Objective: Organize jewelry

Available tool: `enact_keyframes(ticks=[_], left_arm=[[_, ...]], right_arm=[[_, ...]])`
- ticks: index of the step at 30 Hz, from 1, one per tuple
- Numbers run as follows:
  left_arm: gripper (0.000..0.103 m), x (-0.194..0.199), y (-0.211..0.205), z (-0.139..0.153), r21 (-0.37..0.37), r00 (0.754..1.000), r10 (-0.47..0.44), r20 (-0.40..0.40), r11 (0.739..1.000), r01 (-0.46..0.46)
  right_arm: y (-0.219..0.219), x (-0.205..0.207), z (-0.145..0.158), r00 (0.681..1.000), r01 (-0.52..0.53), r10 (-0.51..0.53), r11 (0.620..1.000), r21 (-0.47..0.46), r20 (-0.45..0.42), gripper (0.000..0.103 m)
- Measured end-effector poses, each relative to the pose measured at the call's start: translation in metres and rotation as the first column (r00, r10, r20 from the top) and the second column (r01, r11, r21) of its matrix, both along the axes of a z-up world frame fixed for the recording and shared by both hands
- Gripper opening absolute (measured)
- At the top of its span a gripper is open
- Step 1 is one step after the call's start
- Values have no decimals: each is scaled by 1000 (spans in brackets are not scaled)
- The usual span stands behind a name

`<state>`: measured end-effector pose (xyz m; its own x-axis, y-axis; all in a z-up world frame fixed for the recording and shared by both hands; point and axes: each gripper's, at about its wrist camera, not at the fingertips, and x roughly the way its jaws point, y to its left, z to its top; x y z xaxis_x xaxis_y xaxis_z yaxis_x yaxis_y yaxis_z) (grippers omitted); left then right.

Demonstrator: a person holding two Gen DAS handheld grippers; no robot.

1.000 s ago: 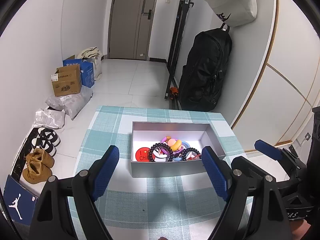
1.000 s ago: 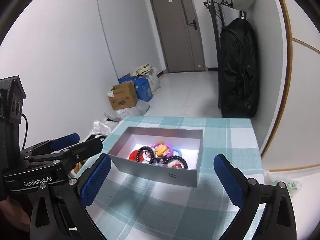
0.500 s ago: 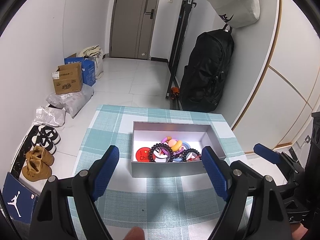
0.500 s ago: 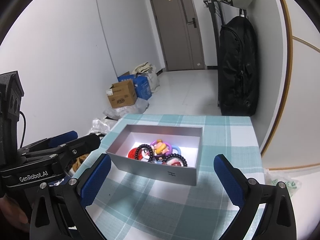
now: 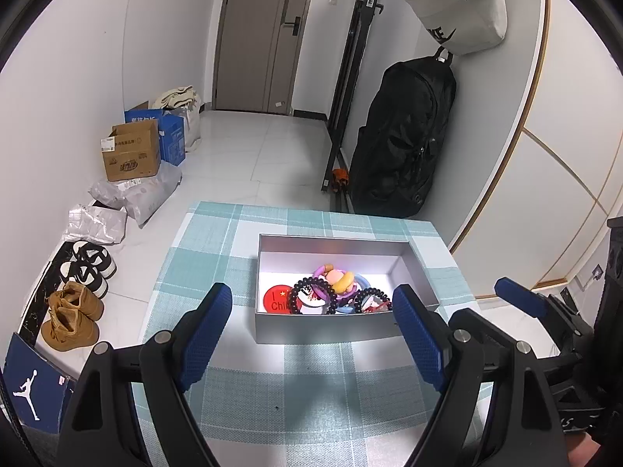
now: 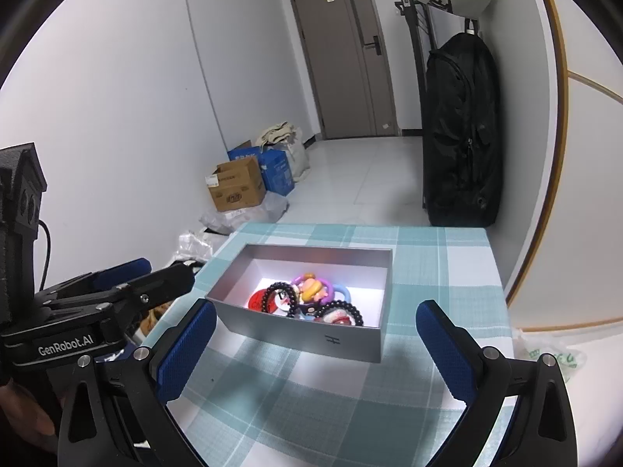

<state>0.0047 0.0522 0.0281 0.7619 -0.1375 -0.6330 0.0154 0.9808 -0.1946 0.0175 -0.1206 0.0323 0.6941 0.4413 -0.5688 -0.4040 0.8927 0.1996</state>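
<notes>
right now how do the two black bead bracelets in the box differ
The left bracelet overlaps the red badge; the right bracelet sits clear of it, nearer the box right wall. The left bracelet's loop looks wider and more open; the right bracelet's looks smaller and more crowded by other pieces. Both are dark round beads, lying in the pile near the box's front wall.

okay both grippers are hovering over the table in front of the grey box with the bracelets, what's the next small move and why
Probably ease the right gripper forward and down over the grey box, toward the nearer black bead bracelet. Both grippers are open and hold nothing, the left gripper included, and all the jewelry lies piled in the box, so nothing can be sorted until one piece is lifted out.
</notes>
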Motion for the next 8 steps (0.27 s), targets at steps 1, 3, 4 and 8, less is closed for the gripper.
enact_keyframes(ticks=[1,3,4,8], left_arm=[[81,0,0,0,-1,1000,-3,-2,1000,3],[81,-1,0,2,2,1000,0,5,1000,0],[81,-1,0,2,3,1000,0,8,1000,0],[81,-1,1,3,0,1000,-6,20,1000,6]], right_arm=[[0,0,0,1000,0,0,1000,-1,1,103],[-1,1,0,1000,9,-9,1000,-5,4,103],[-2,1,1,1000,13,-13,1000,-3,6,103],[-6,3,1,1000,29,-29,1000,9,2,103]])
